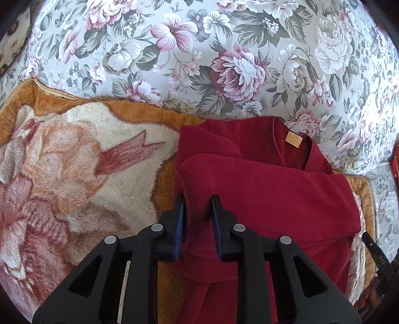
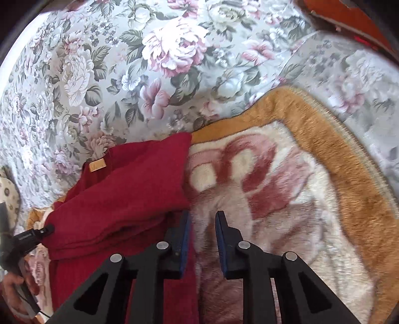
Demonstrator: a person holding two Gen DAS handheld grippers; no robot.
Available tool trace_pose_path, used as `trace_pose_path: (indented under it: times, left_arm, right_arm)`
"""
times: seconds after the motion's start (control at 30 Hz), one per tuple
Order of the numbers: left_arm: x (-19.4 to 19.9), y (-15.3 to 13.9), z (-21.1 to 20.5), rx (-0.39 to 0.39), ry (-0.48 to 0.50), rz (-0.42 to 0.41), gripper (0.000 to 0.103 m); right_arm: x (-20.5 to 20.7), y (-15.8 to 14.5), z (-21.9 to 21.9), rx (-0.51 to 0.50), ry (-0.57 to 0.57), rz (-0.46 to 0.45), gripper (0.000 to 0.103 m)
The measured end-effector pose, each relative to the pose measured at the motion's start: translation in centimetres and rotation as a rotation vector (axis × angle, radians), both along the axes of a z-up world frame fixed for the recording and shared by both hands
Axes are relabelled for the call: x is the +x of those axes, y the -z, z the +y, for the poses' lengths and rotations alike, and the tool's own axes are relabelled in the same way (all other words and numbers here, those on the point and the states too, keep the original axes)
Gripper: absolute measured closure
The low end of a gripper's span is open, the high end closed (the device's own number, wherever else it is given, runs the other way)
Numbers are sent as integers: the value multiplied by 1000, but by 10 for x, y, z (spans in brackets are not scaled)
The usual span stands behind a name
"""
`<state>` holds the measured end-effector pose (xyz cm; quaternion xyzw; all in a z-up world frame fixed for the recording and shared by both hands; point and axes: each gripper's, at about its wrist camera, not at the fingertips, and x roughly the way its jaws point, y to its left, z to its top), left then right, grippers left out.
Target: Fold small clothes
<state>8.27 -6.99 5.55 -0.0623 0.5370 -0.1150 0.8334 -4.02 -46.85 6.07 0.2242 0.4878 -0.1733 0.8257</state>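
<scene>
A dark red fleece garment (image 1: 274,194) lies folded on a fluffy blanket, its tan neck label (image 1: 293,140) facing up. My left gripper (image 1: 198,211) points down at the garment's left side. Its jaws stand a narrow gap apart with a fold of the red cloth between the pads, and I see no pinch. In the right wrist view the garment (image 2: 124,199) lies to the left, its label (image 2: 98,165) showing. My right gripper (image 2: 203,224) is open a little, just off the garment's right edge over the blanket. Nothing is gripped between its fingers.
The orange-bordered blanket (image 1: 74,162) (image 2: 274,187) with a pink and cream pattern lies on a floral sheet (image 1: 224,62) (image 2: 124,62). A hand (image 2: 12,286) holds the other gripper at the left edge. An orange-red object (image 2: 349,15) sits at the far right.
</scene>
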Motion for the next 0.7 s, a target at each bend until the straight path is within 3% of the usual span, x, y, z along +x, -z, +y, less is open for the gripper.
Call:
trace_pose_path:
  times: [0.1, 0.13, 0.17, 0.23, 0.4, 0.7]
  left_arm:
    - [-9, -14, 2, -1, 0, -31, 83]
    - [-12, -18, 1, -4, 1, -39, 75]
    - [-14, -22, -1, -19, 8, -45, 61]
    - [-17, -25, -6, -40, 16, -56, 50]
    - [-13, -15, -30, 16, 48, -55, 49]
    - [4, 20, -41, 68, 62, -8, 49]
  right_arm:
    - [7, -17, 5, 54, -59, -66, 85]
    - [14, -20, 9, 69, -85, -74, 85]
    - [23, -21, 15, 69, -115, -73, 85]
    - [43, -20, 28, 38, -172, -55, 85]
    - [80, 1, 51, -3, -265, 19, 85]
    - [97, 42, 52, -18, -282, 81, 85]
